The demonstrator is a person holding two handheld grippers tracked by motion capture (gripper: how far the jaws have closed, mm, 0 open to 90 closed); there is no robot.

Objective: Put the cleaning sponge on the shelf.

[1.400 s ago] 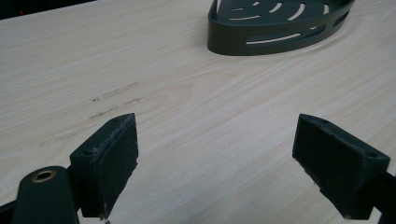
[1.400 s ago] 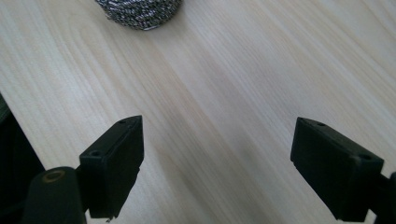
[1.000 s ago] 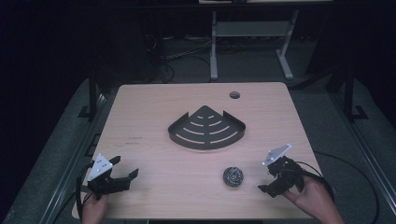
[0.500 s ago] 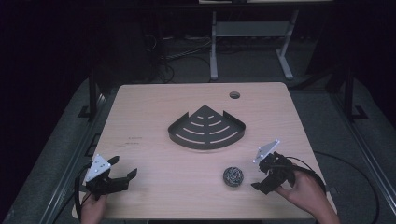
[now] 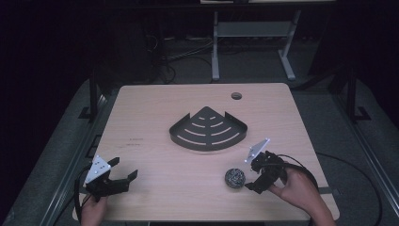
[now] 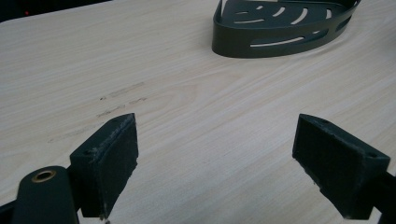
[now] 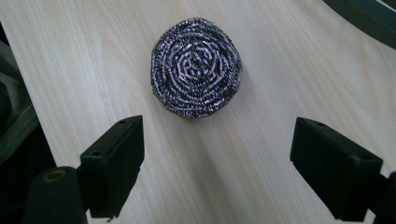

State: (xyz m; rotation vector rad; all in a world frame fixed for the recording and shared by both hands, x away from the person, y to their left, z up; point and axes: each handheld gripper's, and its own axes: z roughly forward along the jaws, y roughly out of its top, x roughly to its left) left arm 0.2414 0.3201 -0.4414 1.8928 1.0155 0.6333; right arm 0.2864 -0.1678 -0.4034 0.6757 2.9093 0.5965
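Pale wood-grain rectangular surface (image 5: 155, 122), lit, dark room around it. Dark metal quarter-round corner caddy with slotted floor (image 5: 208, 134) sits mid-surface, empty. Round silver steel-wool scouring pad (image 5: 234, 178) lies flat on the near right part of the surface, well apart from the caddy, just beside the right gripper (image 5: 254, 176). Left gripper (image 5: 123, 175) rests low at the near left corner, far from everything.

Right gripper view: jaws wide apart, nothing between them, pad (image 7: 196, 66) ahead of the tips and slightly left of centre. Left gripper view: jaws wide too, bare wood between, caddy wall (image 6: 280, 39) far ahead.

Risks, judged from this:
- Pad sits off-centre to the jaws, so closing as aimed could catch just its edge; springy wire mesh would squash and pop out sideways.
- Coming in too low, a jaw tip could push the pad across the smooth wood instead of straddling it; it is light and would probably slide.
- Pad is fairly near the front-right edge, so a push toward the person may send it off.
- Loose wire strands could snag a jaw pad on release over the caddy.
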